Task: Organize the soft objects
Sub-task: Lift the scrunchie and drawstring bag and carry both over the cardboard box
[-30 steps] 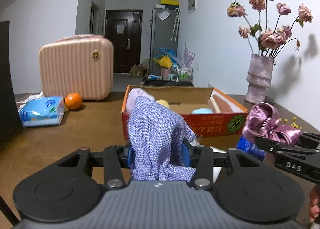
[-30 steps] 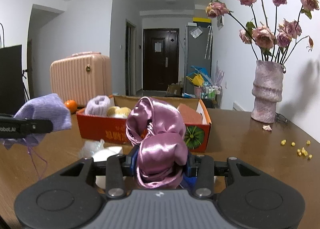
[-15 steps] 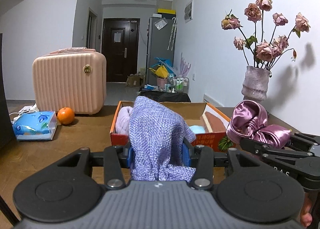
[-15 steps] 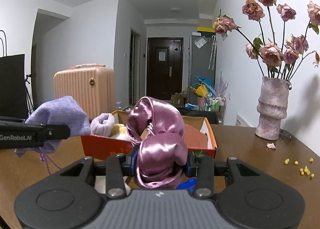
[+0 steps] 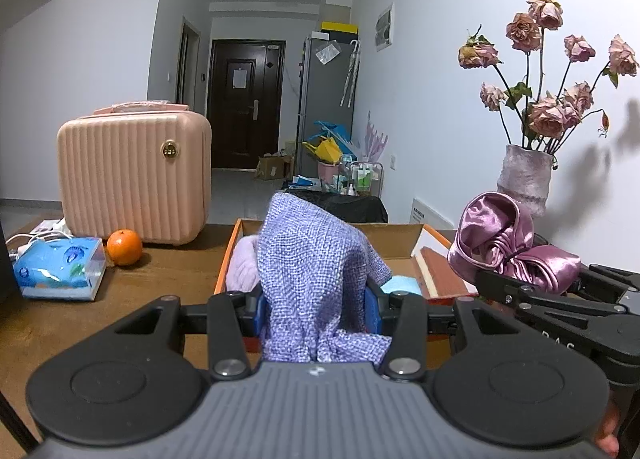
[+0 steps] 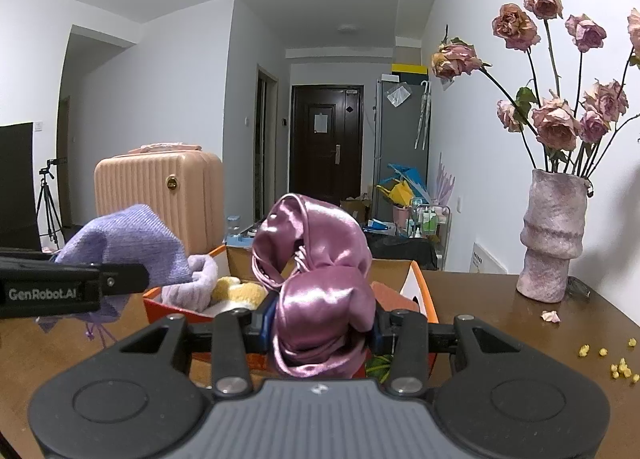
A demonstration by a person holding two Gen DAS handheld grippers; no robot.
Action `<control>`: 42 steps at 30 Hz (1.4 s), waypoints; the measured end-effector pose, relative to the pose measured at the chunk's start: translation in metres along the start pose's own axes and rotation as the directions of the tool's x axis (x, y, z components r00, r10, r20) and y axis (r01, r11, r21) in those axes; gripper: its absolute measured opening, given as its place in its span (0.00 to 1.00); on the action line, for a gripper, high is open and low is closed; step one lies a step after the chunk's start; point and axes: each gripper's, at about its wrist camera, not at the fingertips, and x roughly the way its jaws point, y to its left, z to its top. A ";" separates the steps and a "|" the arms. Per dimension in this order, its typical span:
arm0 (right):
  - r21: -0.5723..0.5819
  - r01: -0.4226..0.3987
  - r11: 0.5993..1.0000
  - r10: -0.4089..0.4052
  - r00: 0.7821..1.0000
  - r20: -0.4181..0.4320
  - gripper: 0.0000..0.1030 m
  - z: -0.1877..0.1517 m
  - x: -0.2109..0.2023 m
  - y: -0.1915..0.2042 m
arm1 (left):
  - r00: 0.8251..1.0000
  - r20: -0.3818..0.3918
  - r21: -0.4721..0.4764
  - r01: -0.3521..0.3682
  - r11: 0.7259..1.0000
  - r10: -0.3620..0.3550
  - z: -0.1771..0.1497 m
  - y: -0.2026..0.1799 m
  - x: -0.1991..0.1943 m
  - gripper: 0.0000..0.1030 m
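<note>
Your left gripper [image 5: 318,309] is clamped on a lavender woven cloth [image 5: 316,271], which bunches up between the blue pads and stands above them. Your right gripper [image 6: 320,325] is clamped on a shiny pink satin cloth [image 6: 320,271], folded in a knot and rising above the fingers. Both cloths are held up off the wooden table [image 6: 520,323], just in front of the orange cardboard box [image 5: 444,279], which sits open on the table. Inside the box you have a pale lilac rolled item [image 6: 192,283], a yellow plush item [image 6: 236,291] beside it and a light blue item [image 5: 400,285] nearer the right wall. The two grippers sit side by side, near each other, the left one's cloth overlapping the box's left corner in the right wrist view. A vase [image 6: 554,235] of dried roses stands to the right, a pink case [image 5: 134,175], an orange [image 5: 124,247] and a tissue pack [image 5: 60,269] to the left
</note>
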 end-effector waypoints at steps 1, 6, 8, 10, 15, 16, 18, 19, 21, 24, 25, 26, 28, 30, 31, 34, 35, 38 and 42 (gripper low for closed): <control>0.001 -0.001 1.000 0.001 1.000 0.000 0.40 0.001 0.004 0.000 | 1.000 0.001 -0.002 -0.002 1.000 0.002 0.002 0.001 0.003 0.44; -0.002 0.000 1.000 0.000 1.000 -0.006 0.40 0.004 0.023 0.003 | 1.000 0.014 -0.018 -0.008 1.000 0.008 0.010 0.002 0.018 0.44; -0.002 -0.002 1.000 0.002 1.000 -0.008 0.40 0.005 0.030 0.003 | 1.000 0.020 -0.024 -0.006 1.000 0.006 0.013 0.002 0.024 0.44; -0.008 -0.003 1.000 0.003 1.000 -0.009 0.40 0.007 0.037 0.003 | 1.000 0.027 -0.025 -0.005 1.000 0.006 0.017 0.001 0.031 0.44; -0.009 -0.002 1.000 0.002 1.000 -0.012 0.40 0.011 0.052 0.002 | 0.999 0.035 -0.031 -0.001 1.000 0.002 0.023 -0.003 0.047 0.44; -0.009 -0.001 1.000 0.001 1.000 -0.014 0.40 0.012 0.056 0.001 | 0.999 0.033 -0.031 0.000 1.000 0.001 0.023 -0.004 0.051 0.44; -0.008 0.003 1.000 -0.003 1.000 -0.018 0.40 0.013 0.062 -0.001 | 0.999 0.032 -0.031 0.001 1.000 0.000 0.025 -0.006 0.057 0.44; -0.006 0.006 1.000 -0.006 1.000 -0.020 0.40 0.014 0.066 -0.002 | 1.000 0.031 -0.032 0.001 0.999 0.000 0.026 -0.006 0.060 0.44; -0.002 0.009 1.000 -0.009 1.000 -0.025 0.40 0.016 0.072 -0.004 | 0.999 0.033 -0.035 0.000 0.999 0.002 0.028 -0.007 0.066 0.44; 0.001 0.016 1.000 -0.016 0.999 -0.028 0.40 0.019 0.081 -0.008 | 0.999 0.036 -0.040 -0.003 0.999 0.005 0.032 -0.006 0.075 0.44; 0.002 0.018 1.000 -0.017 0.999 -0.029 0.40 0.020 0.085 -0.009 | 0.999 0.035 -0.042 -0.004 0.999 0.006 0.032 -0.006 0.077 0.44; 0.004 0.019 1.000 -0.018 0.999 -0.031 0.40 0.021 0.088 -0.010 | 0.999 0.033 -0.045 -0.005 0.999 0.006 0.033 -0.006 0.080 0.44; 0.007 0.020 1.000 -0.020 0.999 -0.036 0.40 0.022 0.094 -0.011 | 1.000 0.028 -0.046 -0.007 0.999 0.008 0.034 -0.007 0.087 0.44; 0.006 0.021 1.000 -0.021 0.999 -0.042 0.40 0.024 0.101 -0.012 | 1.000 0.024 -0.044 -0.010 0.999 0.011 0.035 -0.007 0.094 0.44; 0.006 0.022 1.000 -0.021 0.999 -0.045 0.40 0.024 0.104 -0.013 | 1.000 0.021 -0.044 -0.010 0.999 0.011 0.036 -0.006 0.097 0.44; 0.003 0.023 1.000 -0.022 0.998 -0.056 0.40 0.026 0.114 -0.013 | 1.000 0.017 -0.047 -0.012 0.999 0.013 0.037 -0.004 0.107 0.44; 0.001 0.022 1.000 -0.022 0.998 -0.060 0.40 0.027 0.118 -0.013 | 1.000 0.016 -0.048 -0.013 0.999 0.014 0.038 -0.004 0.110 0.44; -0.006 0.022 1.000 -0.023 0.997 -0.071 0.40 0.028 0.127 -0.013 | 1.000 0.012 -0.046 -0.013 0.999 0.014 0.039 -0.004 0.118 0.44; -0.014 0.022 1.000 -0.023 0.996 -0.084 0.40 0.028 0.136 -0.012 | 1.000 0.005 -0.044 -0.017 0.999 0.017 0.041 -0.002 0.130 0.44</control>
